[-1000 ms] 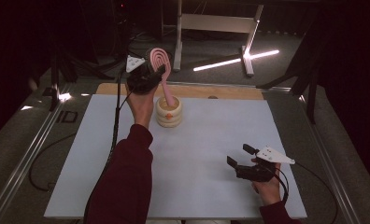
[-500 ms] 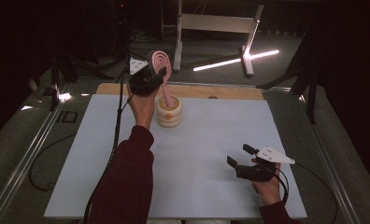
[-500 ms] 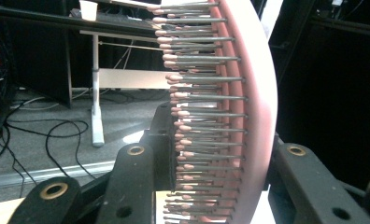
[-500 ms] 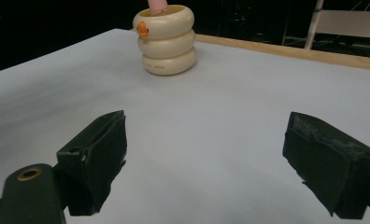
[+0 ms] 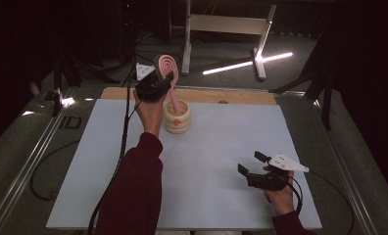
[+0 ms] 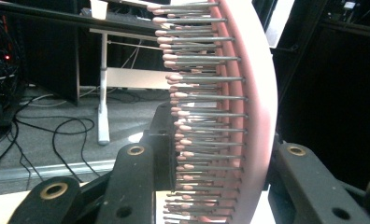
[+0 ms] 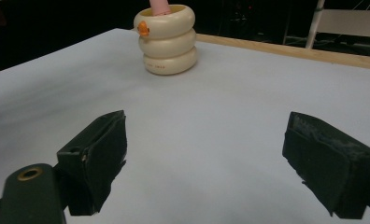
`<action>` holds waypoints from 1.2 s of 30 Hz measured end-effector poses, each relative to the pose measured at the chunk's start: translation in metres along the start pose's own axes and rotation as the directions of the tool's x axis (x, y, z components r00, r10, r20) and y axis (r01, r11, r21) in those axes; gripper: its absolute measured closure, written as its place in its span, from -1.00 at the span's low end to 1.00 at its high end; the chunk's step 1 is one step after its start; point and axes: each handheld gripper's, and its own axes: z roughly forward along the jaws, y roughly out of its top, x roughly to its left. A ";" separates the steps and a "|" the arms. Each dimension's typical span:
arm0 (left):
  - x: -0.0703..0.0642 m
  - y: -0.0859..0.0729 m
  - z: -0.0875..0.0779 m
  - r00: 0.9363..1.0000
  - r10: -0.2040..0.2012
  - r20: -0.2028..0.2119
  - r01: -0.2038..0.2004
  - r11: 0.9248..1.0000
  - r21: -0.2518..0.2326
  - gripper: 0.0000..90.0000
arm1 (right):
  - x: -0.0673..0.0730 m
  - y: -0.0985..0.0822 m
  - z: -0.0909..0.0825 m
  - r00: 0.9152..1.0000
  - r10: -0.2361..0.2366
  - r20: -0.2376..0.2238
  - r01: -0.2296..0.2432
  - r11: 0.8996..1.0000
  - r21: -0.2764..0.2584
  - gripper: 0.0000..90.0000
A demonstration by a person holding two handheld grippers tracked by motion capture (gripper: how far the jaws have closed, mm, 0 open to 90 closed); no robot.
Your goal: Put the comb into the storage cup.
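A pink hairbrush point(image 5: 165, 65) stands tilted with its handle down in a cream cup point(image 5: 177, 120) made of stacked rings, at the back of the white table top point(image 5: 216, 147). My left gripper point(image 5: 161, 76) is shut on the brush's head above the cup. In the left gripper view the brush point(image 6: 253, 116) stands upright between the jaws, with its bristles pointing left and its back against the right jaw. My right gripper point(image 5: 250, 163) rests low near the front right, open with nothing between its fingers. Ahead of that gripper point(image 7: 211, 163) in its own view stands the cup point(image 7: 167, 42), with the pink handle point(image 7: 160, 5) in it.
A wooden strip point(image 5: 231, 96) runs along the table's back edge. Behind it stand a white stand's legs point(image 5: 187, 44) and a bright light bar point(image 5: 246, 63) on the floor. Cables point(image 5: 40, 171) lie on the floor to the left. A metal rail point(image 5: 25, 166) borders the left side.
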 end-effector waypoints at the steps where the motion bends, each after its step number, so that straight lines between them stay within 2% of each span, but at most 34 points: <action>1: 0.000 0.000 0.000 1.000 0.000 0.000 0.000 1.000 0.000 0.42 | 0.000 0.000 0.000 1.000 0.000 0.000 0.000 1.000 0.000 -0.69; 7: -0.001 -0.005 0.001 1.000 -0.005 -0.012 0.005 1.000 -0.001 0.42 | -0.001 0.000 0.000 1.000 -0.002 -0.001 0.002 1.000 0.002 -0.69; 18: 0.002 -0.018 0.002 0.999 -0.033 -0.008 0.033 0.999 0.015 0.42 | 0.000 0.000 0.001 1.000 0.001 -0.004 -0.001 1.000 0.004 -0.69; 36: -0.006 -0.026 0.005 1.000 -0.010 -0.019 0.010 1.000 0.021 0.42 | 0.001 0.000 0.001 1.000 0.001 -0.006 -0.001 1.000 0.004 -0.69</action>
